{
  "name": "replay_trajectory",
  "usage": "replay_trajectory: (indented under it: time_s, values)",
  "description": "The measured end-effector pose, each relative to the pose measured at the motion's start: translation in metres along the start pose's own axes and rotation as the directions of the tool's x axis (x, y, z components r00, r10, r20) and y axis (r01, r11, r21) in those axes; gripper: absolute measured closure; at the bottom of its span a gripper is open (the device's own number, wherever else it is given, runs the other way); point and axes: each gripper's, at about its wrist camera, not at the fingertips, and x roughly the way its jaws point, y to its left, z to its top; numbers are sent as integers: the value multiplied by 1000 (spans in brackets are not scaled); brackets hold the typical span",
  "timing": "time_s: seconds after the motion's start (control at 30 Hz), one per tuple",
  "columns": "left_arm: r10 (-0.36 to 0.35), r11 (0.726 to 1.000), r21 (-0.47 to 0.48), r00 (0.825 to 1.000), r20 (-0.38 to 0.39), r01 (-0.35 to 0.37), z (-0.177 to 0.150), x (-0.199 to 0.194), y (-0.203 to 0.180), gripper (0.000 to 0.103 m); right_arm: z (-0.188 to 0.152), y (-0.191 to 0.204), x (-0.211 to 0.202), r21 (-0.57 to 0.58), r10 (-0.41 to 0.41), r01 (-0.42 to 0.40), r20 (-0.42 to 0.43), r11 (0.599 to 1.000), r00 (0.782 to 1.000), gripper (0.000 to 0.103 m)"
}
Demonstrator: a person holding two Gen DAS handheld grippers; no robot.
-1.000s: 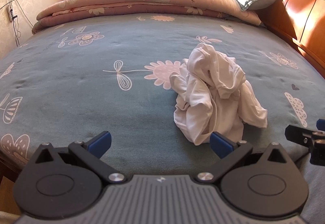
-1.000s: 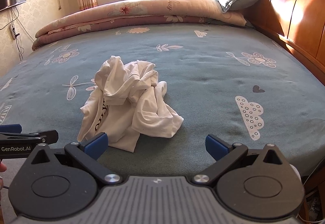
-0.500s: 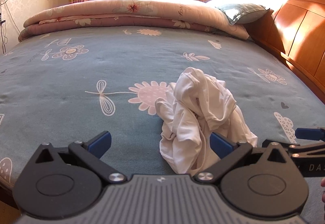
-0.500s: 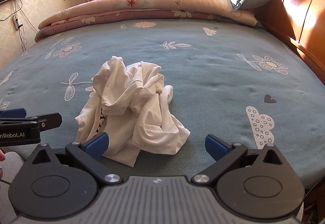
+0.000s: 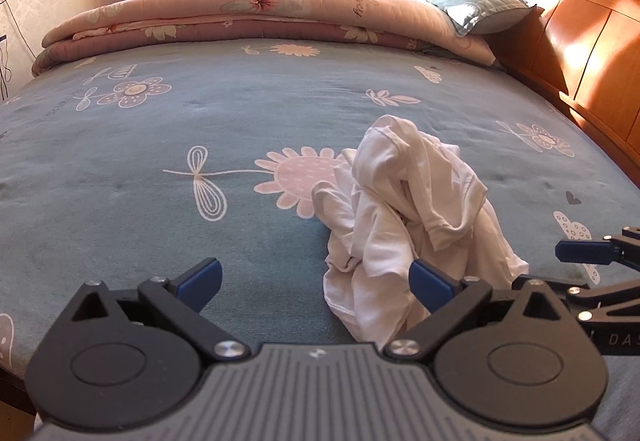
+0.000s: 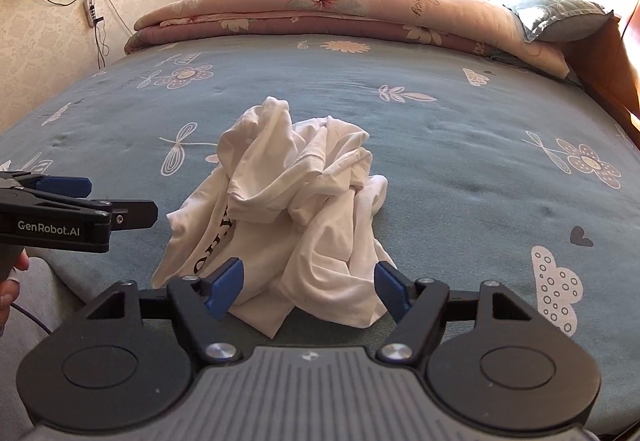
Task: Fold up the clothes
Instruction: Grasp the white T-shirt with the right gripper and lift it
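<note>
Big bed point(image 5: 120, 169) with a soft teal cover, pink flower and dragonfly prints. A crumpled white cotton t-shirt point(image 6: 296, 217) sits near its front edge, black lettering half hidden in the folds. Right gripper point(image 6: 310, 287) fingers are closing around the shirt's near hem, not pinching yet. Left gripper point(image 5: 316, 281), marked "GenRobot.AI", is closing too, empty, just left of the shirt.

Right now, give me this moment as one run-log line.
stage: approach | white garment: crumpled on bed, unfolded | left gripper: closing, empty | right gripper: closing over garment edge, no grip
</note>
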Motion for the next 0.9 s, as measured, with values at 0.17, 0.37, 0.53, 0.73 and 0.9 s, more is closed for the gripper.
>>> replay_trajectory:
  time_s: [0.17,0.37,0.53,0.73,0.9]
  values:
    - [18,1000,-14,1000,-18,-18,1,6,9,12,13,8,8,-79,13,-13,-7,997,1000,38]
    - [14,999,-38,1000,-2,-14,7,4,26,10,31,34,15,-292,0,5,14,956,1000,48]
    - [27,1000,-8,999,23,-27,12,-1,39,10,31,66,28,-545,-53,65,38,836,998,60]
    - [14,1000,24,1000,19,-15,6,-3,43,9,17,90,51,-740,-116,122,59,661,991,76]
    - [-30,999,28,1000,-9,30,1,1,41,9,0,104,59,-841,-134,148,90,521,987,72]
